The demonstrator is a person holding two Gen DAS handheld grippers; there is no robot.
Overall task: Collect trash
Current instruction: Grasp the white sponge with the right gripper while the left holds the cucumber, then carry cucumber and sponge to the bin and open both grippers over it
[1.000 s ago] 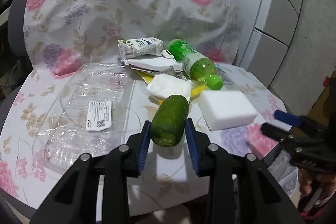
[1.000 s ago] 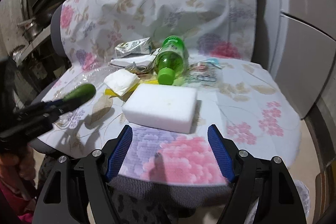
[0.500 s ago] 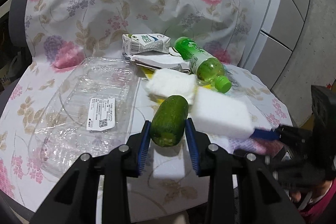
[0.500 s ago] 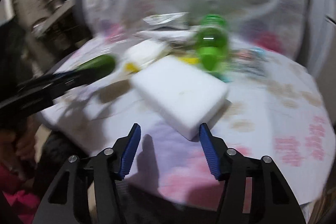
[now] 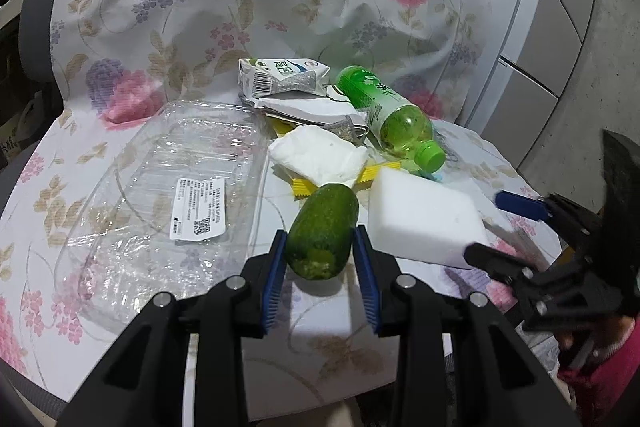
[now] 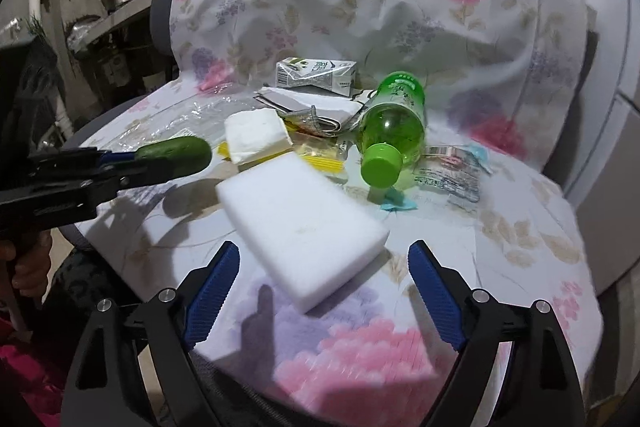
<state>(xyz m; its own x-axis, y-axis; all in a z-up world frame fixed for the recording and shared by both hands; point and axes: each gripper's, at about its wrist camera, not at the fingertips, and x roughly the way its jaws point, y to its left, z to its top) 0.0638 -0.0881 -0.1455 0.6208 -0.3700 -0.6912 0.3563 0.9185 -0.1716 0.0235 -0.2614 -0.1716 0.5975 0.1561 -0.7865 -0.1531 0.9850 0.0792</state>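
My left gripper [image 5: 320, 255] is shut on a green cucumber [image 5: 324, 227], held just above the floral chair cover; the same cucumber [image 6: 176, 155] shows at the left of the right wrist view. A white sponge block [image 6: 300, 219] lies askew on the seat. Its near corner sits between the jaws of my right gripper [image 6: 324, 291], which are opening, and the blue pads [image 6: 212, 287] stand clear of it. In the left wrist view the right gripper [image 5: 496, 227] reaches in beside the sponge [image 5: 420, 215].
Behind lie a green bottle [image 5: 392, 115] on its side, a crushed milk carton [image 5: 280, 77], a folded white tissue [image 5: 320, 155], yellow wrappers [image 5: 304, 185] and a clear plastic tray [image 5: 160, 195]. A printed wrapper [image 6: 448, 175] lies right of the bottle. Grey cabinets [image 5: 552, 39] stand right.
My right gripper moved in on the sponge, narrowed, then spread wide again. The sponge has turned from square-on to askew. The left gripper kept hold of the cucumber.
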